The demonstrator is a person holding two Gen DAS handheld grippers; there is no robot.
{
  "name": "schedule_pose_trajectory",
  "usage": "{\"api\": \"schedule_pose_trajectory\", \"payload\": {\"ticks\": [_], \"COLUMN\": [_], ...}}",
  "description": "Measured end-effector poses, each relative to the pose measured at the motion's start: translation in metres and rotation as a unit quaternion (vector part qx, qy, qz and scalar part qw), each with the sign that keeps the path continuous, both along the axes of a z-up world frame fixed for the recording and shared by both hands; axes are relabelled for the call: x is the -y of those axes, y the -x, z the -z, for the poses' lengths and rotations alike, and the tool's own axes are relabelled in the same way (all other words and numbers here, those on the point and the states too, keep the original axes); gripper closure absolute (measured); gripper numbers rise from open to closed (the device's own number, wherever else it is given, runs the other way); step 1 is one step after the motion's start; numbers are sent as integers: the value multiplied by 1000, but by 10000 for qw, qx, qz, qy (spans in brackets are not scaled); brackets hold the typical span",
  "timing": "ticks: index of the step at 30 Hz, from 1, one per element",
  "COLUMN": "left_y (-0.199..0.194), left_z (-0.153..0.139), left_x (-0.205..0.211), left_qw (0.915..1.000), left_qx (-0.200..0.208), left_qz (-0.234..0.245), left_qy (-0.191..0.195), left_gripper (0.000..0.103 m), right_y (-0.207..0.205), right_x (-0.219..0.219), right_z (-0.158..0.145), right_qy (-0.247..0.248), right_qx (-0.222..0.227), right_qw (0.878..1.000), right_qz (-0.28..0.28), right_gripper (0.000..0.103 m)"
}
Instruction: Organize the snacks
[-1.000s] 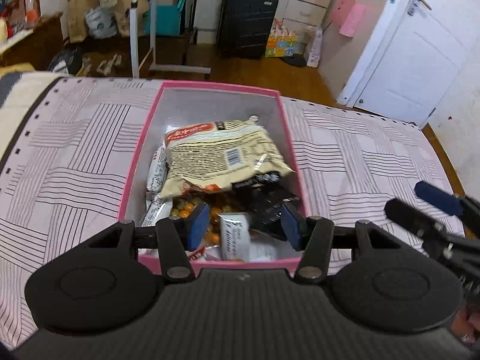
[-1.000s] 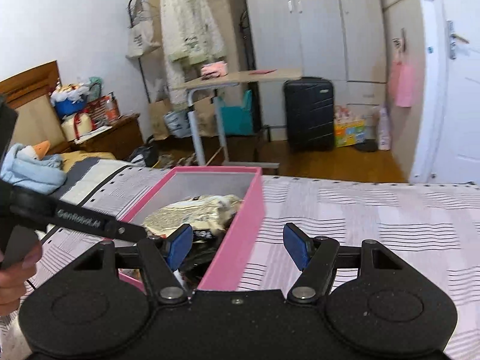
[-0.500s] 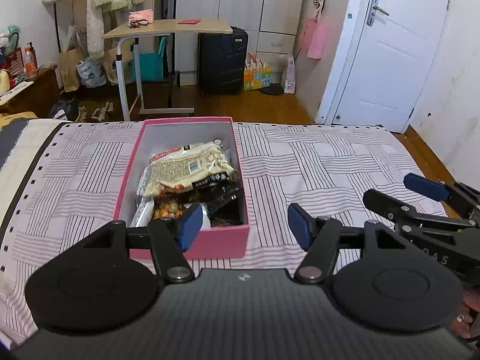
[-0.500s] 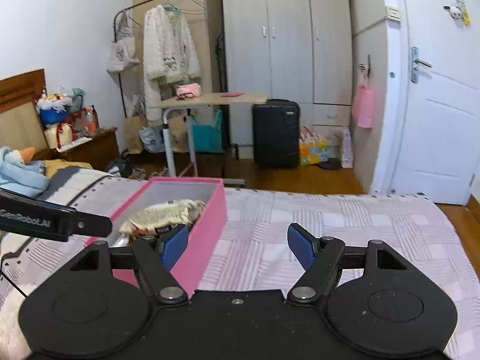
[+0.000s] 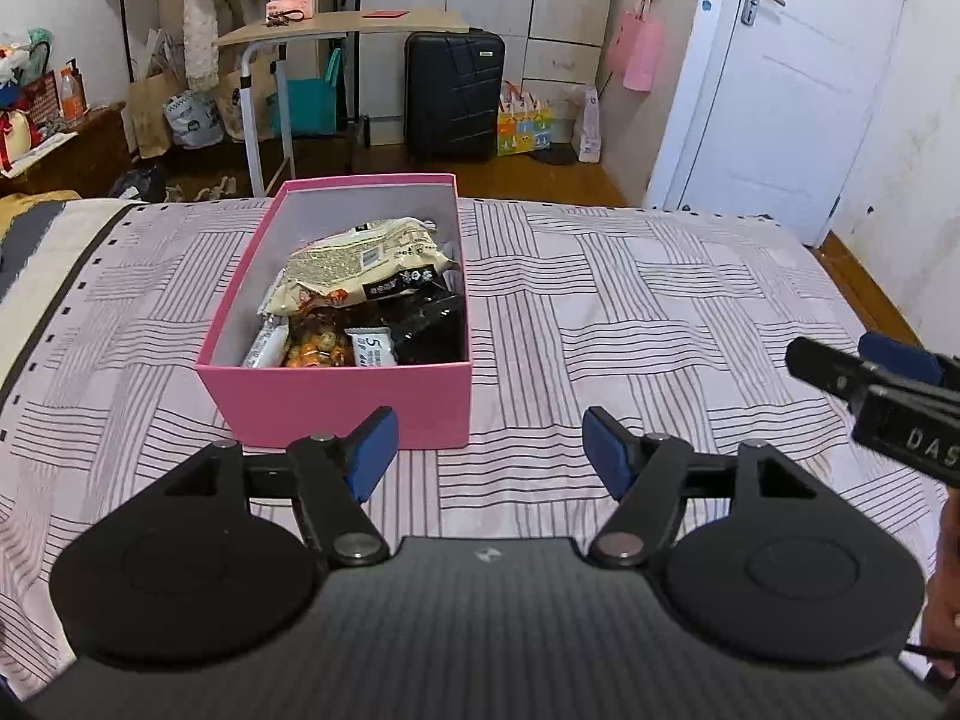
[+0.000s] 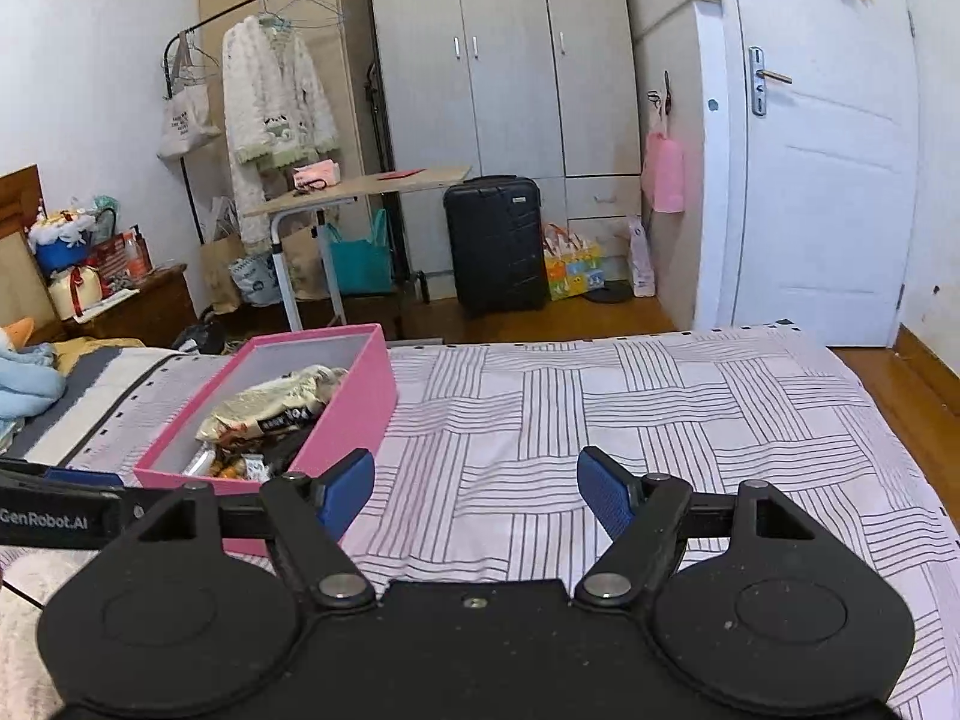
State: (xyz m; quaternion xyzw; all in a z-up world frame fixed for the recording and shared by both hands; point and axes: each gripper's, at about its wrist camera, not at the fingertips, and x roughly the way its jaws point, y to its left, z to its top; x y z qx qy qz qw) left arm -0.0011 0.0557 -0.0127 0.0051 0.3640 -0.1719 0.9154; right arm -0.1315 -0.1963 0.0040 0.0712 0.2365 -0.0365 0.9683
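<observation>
A pink box (image 5: 336, 396) stands on the bed, holding several snack packs: a large beige bag (image 5: 360, 267), a black pack (image 5: 429, 324), a pack of orange balls (image 5: 318, 348) and a small white pack (image 5: 373, 349). My left gripper (image 5: 489, 450) is open and empty, held above the bed just in front of the box. My right gripper (image 6: 477, 492) is open and empty, to the right of the box (image 6: 360, 396). Its fingers (image 5: 840, 369) show at the right edge of the left wrist view.
The bed has a pink striped cover (image 5: 630, 300). Beyond its far edge are a wooden floor, a rolling desk (image 5: 336, 30), a black suitcase (image 5: 453, 96) and a white door (image 5: 774, 78). A bedside cabinet with clutter (image 6: 120, 294) is at the left.
Both grippers have pulled back and risen away from the box. The box now looks smaller and farther off. Both stay open and empty.
</observation>
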Motion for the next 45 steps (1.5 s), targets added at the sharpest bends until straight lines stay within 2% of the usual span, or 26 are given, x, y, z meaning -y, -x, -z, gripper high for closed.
{"api": "schedule_pose_trajectory", "payload": {"ticks": [7, 11, 15, 25, 39, 45], "left_y": [7, 8, 6, 12, 16, 17], "left_z": [3, 5, 8, 8, 10, 10], "left_x": [4, 5, 5, 5, 0, 2], "left_qw": [9998, 9992, 9988, 9978, 9960, 9954], "left_qx": [196, 351, 408, 583, 779, 784], "left_qz": [-90, -186, -257, -245, -346, -378], "left_qy": [-46, -34, -107, -209, -260, -402], "left_gripper": [19, 6, 1, 0, 0, 0], "right_y": [6, 9, 11, 12, 12, 12], "right_x": [-5, -3, 4, 0, -7, -4], "right_z": [3, 4, 4, 9, 13, 12], "right_qy": [230, 252, 108, 337, 338, 322], "right_qx": [27, -94, -188, -214, -276, -311], "right_qw": [9997, 9996, 9994, 9982, 9981, 9975], "right_qz": [53, 92, 254, 442, 428, 544], "right_gripper": [4, 2, 0, 0, 0, 0]}}
